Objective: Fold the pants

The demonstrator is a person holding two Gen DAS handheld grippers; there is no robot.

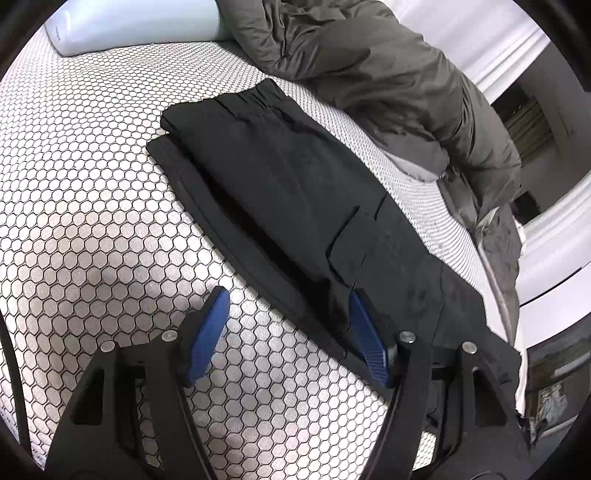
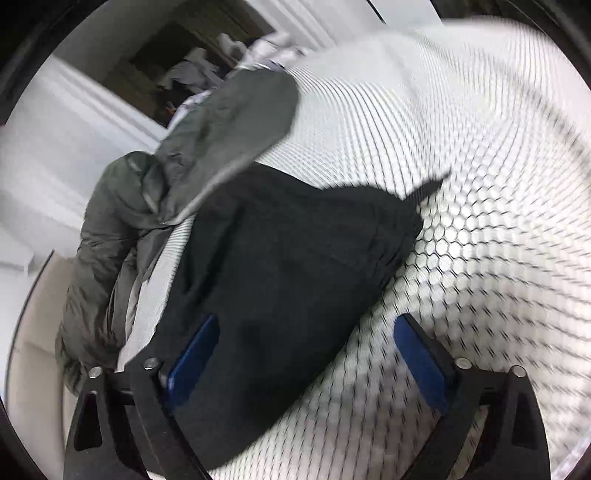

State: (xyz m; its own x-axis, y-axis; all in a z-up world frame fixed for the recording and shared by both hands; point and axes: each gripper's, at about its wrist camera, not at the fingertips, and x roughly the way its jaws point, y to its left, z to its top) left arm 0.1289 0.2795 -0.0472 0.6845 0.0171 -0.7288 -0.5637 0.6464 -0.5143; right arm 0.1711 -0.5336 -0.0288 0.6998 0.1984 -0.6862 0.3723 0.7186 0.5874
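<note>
**Black pants folded lengthwise on the bed, both grippers open over them**

We see the black pants lying on a bed sheet printed with a white honeycomb pattern. In the left wrist view they form a long, narrow strip, leg laid on leg, with the long axis running diagonally: the gathered waistband points to the far upper left, and the legs come down toward the lower right, passing under our left gripper. A cargo pocket sits on the upper layer, about midway along.

Our left gripper stands with its blue pads apart; one pad is over bare sheet, the other over the near edge of the pants, with nothing clamped.

In the blurred right wrist view, our right gripper is spread wide, one pad over the dark cloth and one over the sheet, pressing on nothing.

A rumpled olive-grey blanket lies just beyond the pants, and a pale blue pillow rests at the far left.
</note>
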